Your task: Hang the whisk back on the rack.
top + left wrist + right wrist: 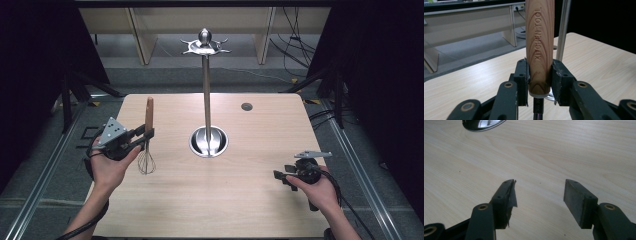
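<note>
Between the pressed fingers of the left gripper [539, 75] a whisk [148, 135] is pinched upright by its wooden handle, seemingly for hanging on the rack [206, 90], while the right gripper [539, 195] is kept spread and empty over the table [250, 200].

A light wooden desk [250, 200] carries 1 steel utensil stand [207, 90], its round base [208, 142] resting near the desk's middle, its pole upright. Near the far edge, toward the right corner, sits a small dark round disc [246, 106], possibly a cable-hole cap.
</note>
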`<state>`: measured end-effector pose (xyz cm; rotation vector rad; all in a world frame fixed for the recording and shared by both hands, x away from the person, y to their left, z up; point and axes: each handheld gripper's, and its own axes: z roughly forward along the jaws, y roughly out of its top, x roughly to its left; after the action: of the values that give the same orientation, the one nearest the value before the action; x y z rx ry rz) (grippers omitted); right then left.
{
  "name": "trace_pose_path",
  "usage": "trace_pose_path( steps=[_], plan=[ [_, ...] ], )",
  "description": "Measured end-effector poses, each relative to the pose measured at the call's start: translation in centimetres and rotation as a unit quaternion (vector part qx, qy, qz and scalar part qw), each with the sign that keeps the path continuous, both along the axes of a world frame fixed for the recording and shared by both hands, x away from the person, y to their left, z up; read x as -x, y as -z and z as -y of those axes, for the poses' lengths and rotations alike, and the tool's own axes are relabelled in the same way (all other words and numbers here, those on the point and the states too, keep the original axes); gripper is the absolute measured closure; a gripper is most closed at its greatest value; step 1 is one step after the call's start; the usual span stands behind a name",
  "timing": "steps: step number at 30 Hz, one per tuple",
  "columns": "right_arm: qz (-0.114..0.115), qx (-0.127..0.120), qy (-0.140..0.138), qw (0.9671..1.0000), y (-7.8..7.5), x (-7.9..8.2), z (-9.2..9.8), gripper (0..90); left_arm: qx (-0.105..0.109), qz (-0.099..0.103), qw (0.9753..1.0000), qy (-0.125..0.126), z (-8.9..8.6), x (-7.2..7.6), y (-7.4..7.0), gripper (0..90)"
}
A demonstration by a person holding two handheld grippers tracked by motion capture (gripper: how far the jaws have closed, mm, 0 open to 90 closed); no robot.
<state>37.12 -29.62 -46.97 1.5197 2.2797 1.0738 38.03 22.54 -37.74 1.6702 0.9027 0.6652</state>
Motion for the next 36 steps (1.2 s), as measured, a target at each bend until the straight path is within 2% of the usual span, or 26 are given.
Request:
trace_pose_path(
  steps=[5, 8, 12, 13, 15, 16, 19, 20, 22, 27, 28, 30, 33, 36],
  plan=[
    [-0.002, 0.001, 0.000, 1.0000, 0.0, 0.0, 0.0, 42.9, 0.015, -0.002, 0.9998, 0.009, 0.2, 0.2, -0.5, 68.4],
    [0.000, 0.000, 0.002, 1.0000, 0.0, 0.0, 0.0, 42.9, 0.018, 0.003, 0.9998, 0.012, 0.4, 0.3, -0.9, 68.4],
    [-0.001, 0.001, 0.001, 1.0000, 0.0, 0.0, 0.0, 42.9, 0.014, 0.007, 0.9998, 0.012, 0.5, 0.5, -1.3, 68.4],
    [-0.013, -0.002, 0.005, 0.9999, -0.1, 0.1, 0.0, 42.9, 0.014, 0.008, 0.9998, 0.011, 0.5, 0.5, -1.4, 68.4],
    [-0.013, -0.002, 0.005, 0.9999, -0.1, 0.1, 0.0, 42.9, 0.012, 0.010, 0.9998, 0.012, 0.5, 0.5, -1.5, 68.4],
    [-0.004, 0.000, -0.001, 1.0000, 0.0, 0.0, 0.0, 42.9, 0.012, 0.011, 0.9998, 0.013, 0.6, 0.5, -1.7, 68.4],
    [-0.007, -0.001, 0.002, 1.0000, -0.1, 0.0, 0.0, 42.9, 0.016, 0.016, 0.9996, 0.017, 0.8, 0.4, -1.9, 68.4],
    [-0.012, -0.002, 0.006, 0.9999, -0.1, 0.1, 0.0, 42.9, 0.009, 0.015, 0.9998, 0.014, 0.8, 0.4, -2.0, 68.4],
    [-0.005, -0.001, 0.003, 1.0000, -0.1, 0.0, 0.0, 42.9, 0.002, 0.016, 0.9998, 0.011, 0.9, 0.4, -2.2, 68.4],
    [-0.002, -0.001, 0.002, 1.0000, 0.0, 0.0, 0.1, 42.9, 0.002, 0.020, 0.9997, 0.014, 1.1, 0.4, -2.7, 68.4],
    [-0.007, -0.003, 0.007, 0.9999, -0.1, 0.1, 0.0, 42.9, -0.004, 0.027, 0.9995, 0.015, 1.1, 0.3, -3.0, 68.4],
    [0.000, 0.001, 0.001, 1.0000, 0.0, 0.0, 0.1, 42.9, -0.006, 0.029, 0.9994, 0.016, 1.2, 0.2, -3.3, 68.4],
    [-0.003, 0.002, 0.003, 1.0000, -0.1, 0.0, 0.1, 42.9, -0.010, 0.034, 0.9992, 0.015, 1.4, 0.1, -3.6, 68.4],
    [-0.001, 0.003, 0.004, 1.0000, 0.0, 0.0, 0.1, 42.9, -0.008, 0.038, 0.9989, 0.026, 1.6, 0.0, -4.1, 68.4]
  ],
)
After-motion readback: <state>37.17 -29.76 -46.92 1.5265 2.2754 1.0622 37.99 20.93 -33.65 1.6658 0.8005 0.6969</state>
